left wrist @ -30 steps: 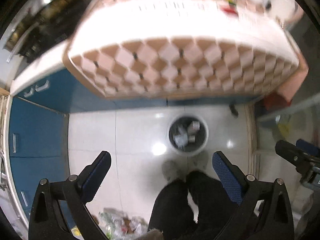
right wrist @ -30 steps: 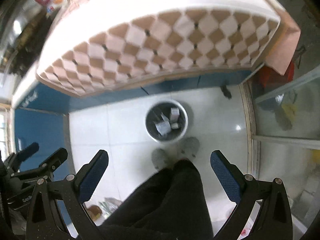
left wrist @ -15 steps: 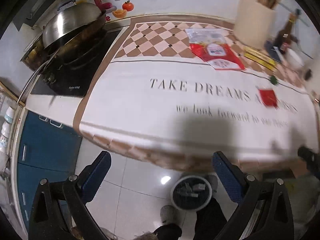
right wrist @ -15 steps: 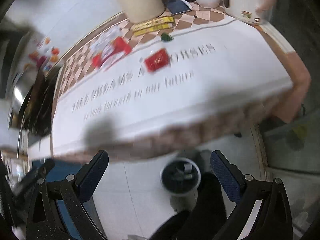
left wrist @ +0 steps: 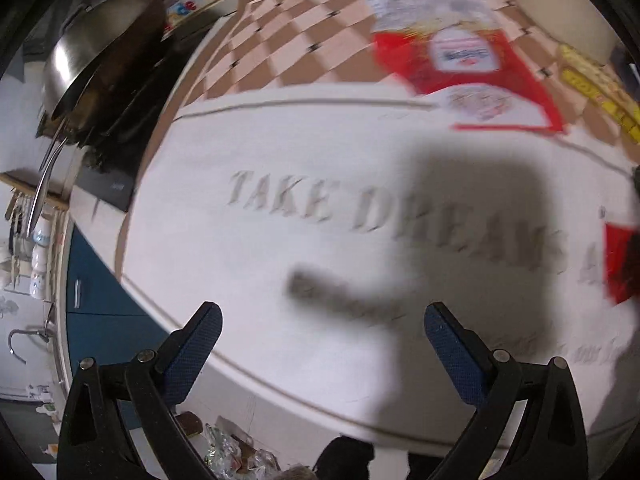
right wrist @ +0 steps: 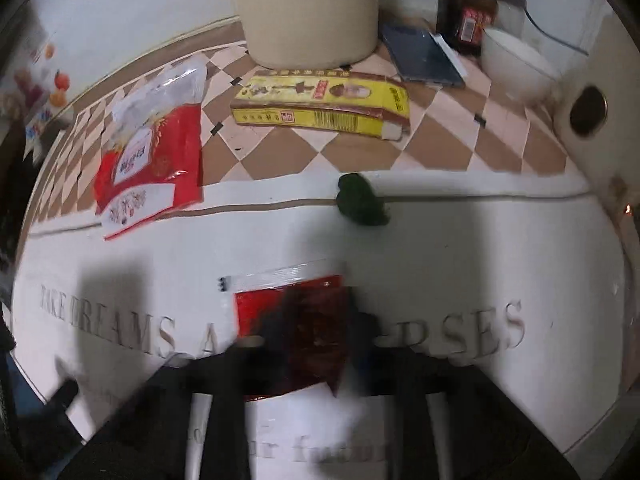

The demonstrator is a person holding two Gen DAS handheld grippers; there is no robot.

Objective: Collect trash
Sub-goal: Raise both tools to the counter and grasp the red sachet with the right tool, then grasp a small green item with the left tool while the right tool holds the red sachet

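Observation:
A small red wrapper (right wrist: 292, 308) lies on the white counter mat (right wrist: 480, 248); it also shows at the right edge of the left wrist view (left wrist: 620, 264). My right gripper (right wrist: 308, 344) is down over it, blurred, fingers close together around the wrapper; contact is unclear. A big red and clear bag (right wrist: 152, 152) lies at the back left, also in the left wrist view (left wrist: 464, 60). A yellow box (right wrist: 324, 104) and a green scrap (right wrist: 360, 200) lie behind. My left gripper (left wrist: 320, 344) is open and empty above the mat's front edge.
A cream canister (right wrist: 308, 8), dark bottle (right wrist: 468, 4), blue booklet (right wrist: 424, 56) and white bowl (right wrist: 516, 64) stand at the back. A wok (left wrist: 92, 60) sits on the stove at left. Blue cabinets (left wrist: 100, 292) and floor litter (left wrist: 236, 448) lie below.
Both grippers rose from over the floor bin to the counter and moved in. The right one has dropped onto the small red wrapper and its fingers have come together.

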